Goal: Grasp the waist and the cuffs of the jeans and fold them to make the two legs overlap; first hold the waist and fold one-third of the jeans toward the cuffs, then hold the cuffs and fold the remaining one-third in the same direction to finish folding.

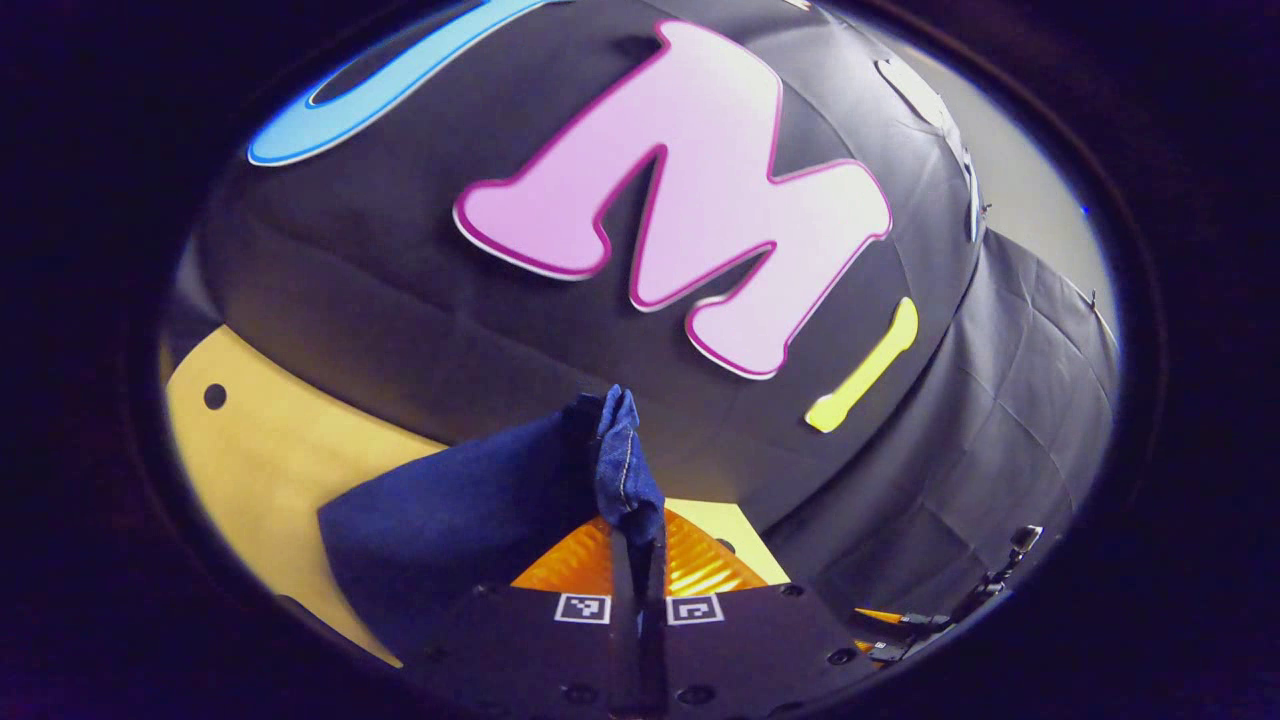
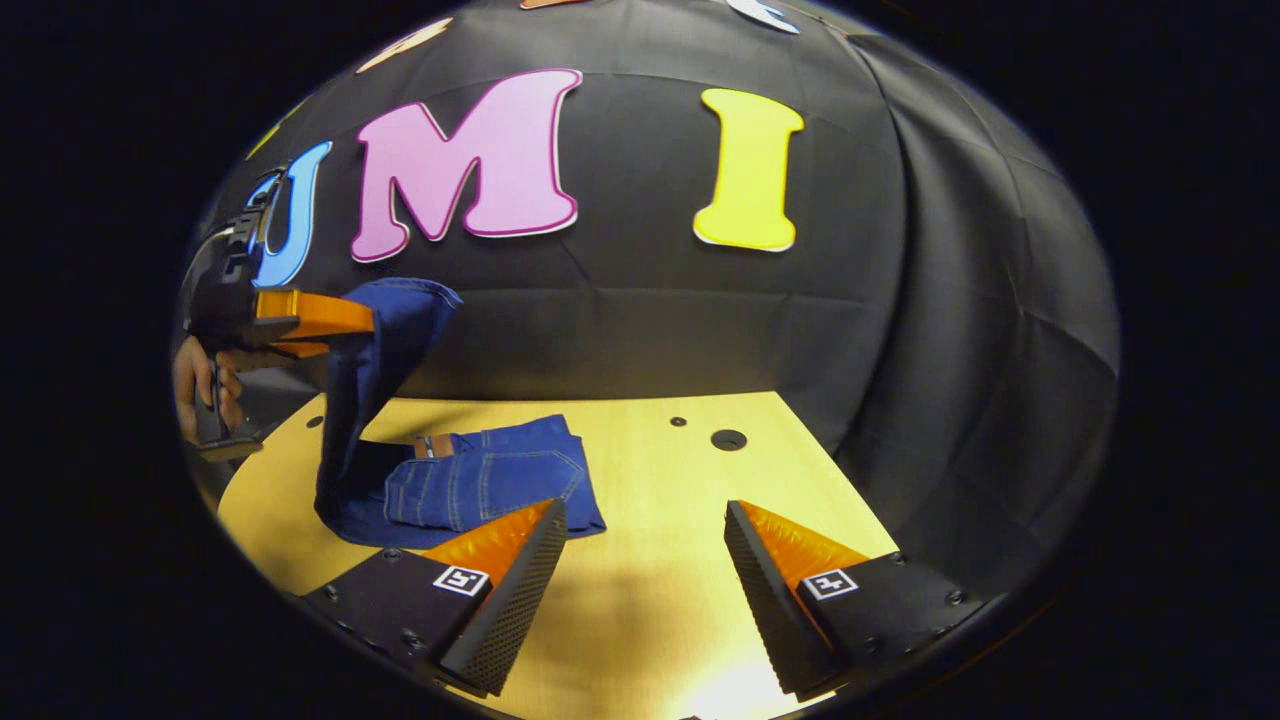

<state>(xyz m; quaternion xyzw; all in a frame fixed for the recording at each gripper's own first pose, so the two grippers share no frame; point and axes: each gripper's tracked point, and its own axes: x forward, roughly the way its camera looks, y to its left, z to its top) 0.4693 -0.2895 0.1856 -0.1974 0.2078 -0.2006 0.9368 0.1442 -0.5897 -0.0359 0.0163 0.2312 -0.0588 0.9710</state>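
The jeans (image 2: pixel 470 485) are seen partly heaped on the tabletop (image 2: pixel 660 470), one end lifted clear above it. That raised end is pinched between the closed fingers of the left gripper (image 1: pixel 632 530). To the right of the jeans, the right gripper (image 2: pixel 645 570) is held with fingers wide and empty. A fold is judged underway; next, the lifted end must be carried over and laid down.
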